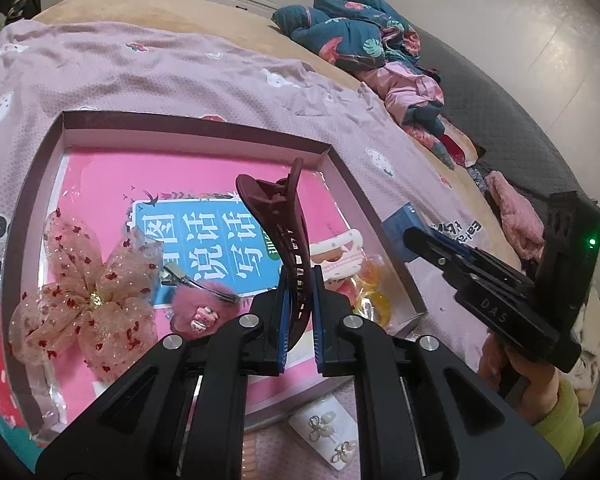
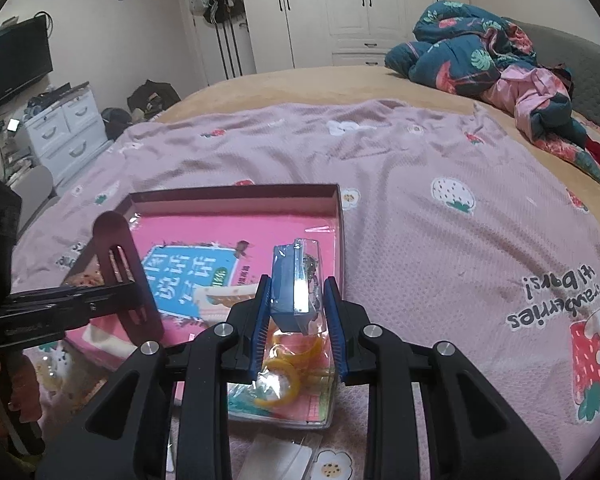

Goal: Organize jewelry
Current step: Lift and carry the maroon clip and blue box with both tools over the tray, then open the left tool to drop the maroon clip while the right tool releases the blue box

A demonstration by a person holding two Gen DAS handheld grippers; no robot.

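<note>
Blanket (image 2: 460, 240) reading "eat strawberries" (upside down), right gripper (image 1: 410, 236) marked "DAS"

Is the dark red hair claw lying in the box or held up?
Held up: the left gripper is shut on the hair claw, standing upright above the box.

Tray (image 1: 40, 184) on blanket (image 1: 180, 72), bow (image 1: 88, 300) inside left, earring card (image 1: 328, 440) before it

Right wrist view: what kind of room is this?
A bedroom, most likely. The work happens on a bed spread with a strawberry-print sheet, white wardrobes line the back wall, and a rumpled floral quilt lies near the grey headboard.
</note>
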